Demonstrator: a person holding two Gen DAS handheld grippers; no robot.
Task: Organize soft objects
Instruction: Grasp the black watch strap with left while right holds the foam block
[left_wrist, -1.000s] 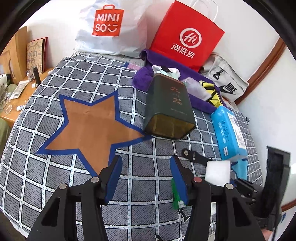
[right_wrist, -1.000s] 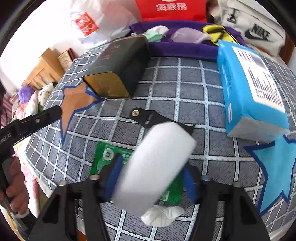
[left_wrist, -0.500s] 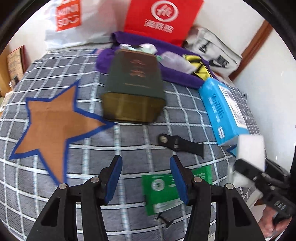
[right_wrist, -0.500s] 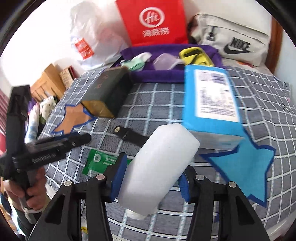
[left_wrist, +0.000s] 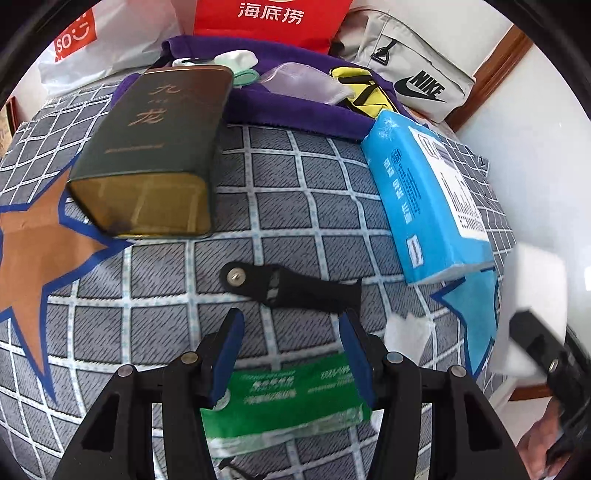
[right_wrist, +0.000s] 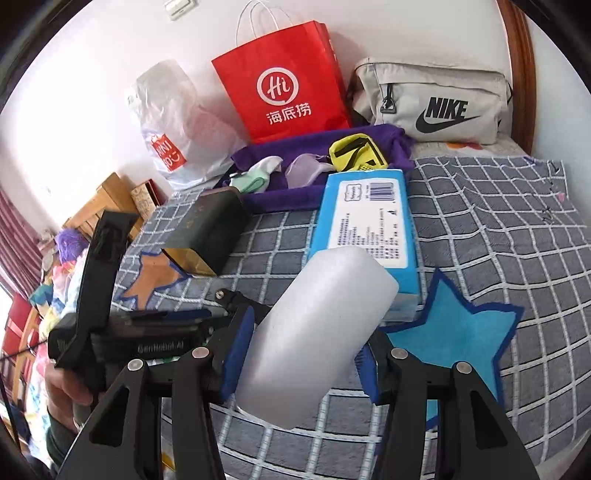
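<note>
- right gripper (right_wrist: 301, 363) clamped on white foam block (right_wrist: 317, 332), blue pads pressing both its sides; block raised above the bed, tilted up and away, its far end near the blue star patch (right_wrist: 458, 332)
- same block seen at right edge of left wrist view (left_wrist: 539, 291), blurred
- left gripper (left_wrist: 291, 350) fingers apart, nothing between them; hovers over green tissue pack (left_wrist: 284, 395), which lies flat on the grey checked bedspread (left_wrist: 288, 206)
- crumpled white tissue (left_wrist: 406, 332) just right of the left gripper's right finger
- black strap with a rivet (left_wrist: 288, 284) lying just beyond the fingertips
- dark green tin (left_wrist: 159, 147) on its side, partly over the brown star patch (left_wrist: 37, 258)
- blue tissue pack (left_wrist: 424, 192) to the right, its near end touching the blue star patch
- purple cloth (right_wrist: 306, 184) behind, holding small items incl. a yellow pouch (right_wrist: 354, 151)
- red Haidilao paper bag (right_wrist: 284, 81), Miniso plastic bag (right_wrist: 173, 133), grey Nike bag (right_wrist: 432, 103) against the wall
</note>
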